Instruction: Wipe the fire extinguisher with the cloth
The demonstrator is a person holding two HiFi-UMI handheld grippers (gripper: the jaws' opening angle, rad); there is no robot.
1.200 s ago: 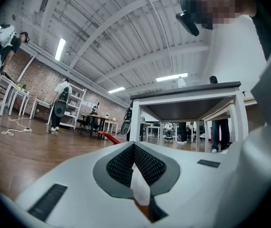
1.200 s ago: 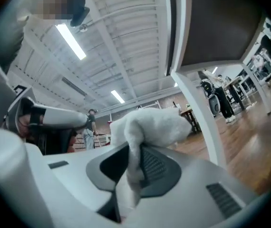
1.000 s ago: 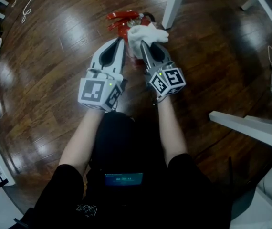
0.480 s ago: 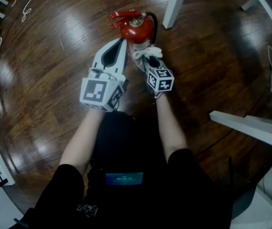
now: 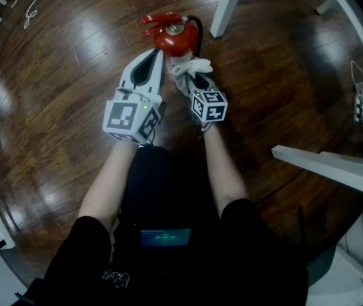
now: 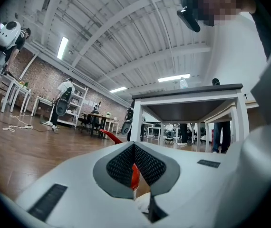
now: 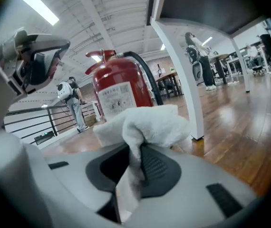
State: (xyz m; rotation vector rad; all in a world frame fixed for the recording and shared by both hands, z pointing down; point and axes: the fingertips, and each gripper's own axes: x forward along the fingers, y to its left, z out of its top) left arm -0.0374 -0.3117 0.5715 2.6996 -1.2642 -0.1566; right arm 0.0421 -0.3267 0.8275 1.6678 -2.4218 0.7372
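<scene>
The right gripper [image 7: 134,151] clamps its jaws on the white cloth [image 7: 150,122], which hides the lower part of the fire extinguisher [image 7: 116,89]. The left gripper [image 6: 134,145] has its jaws together, and they block most of the extinguisher.

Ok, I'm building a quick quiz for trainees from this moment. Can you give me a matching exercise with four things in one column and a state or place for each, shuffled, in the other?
Things:
1. fire extinguisher
2. cloth
3. left gripper
4. table leg

States:
a. white, standing beyond the extinguisher
b. jaws together, holding nothing
c. red, upright on the wood floor
d. pinched in the right gripper

Pairs: 1-c, 2-d, 3-b, 4-a
</scene>
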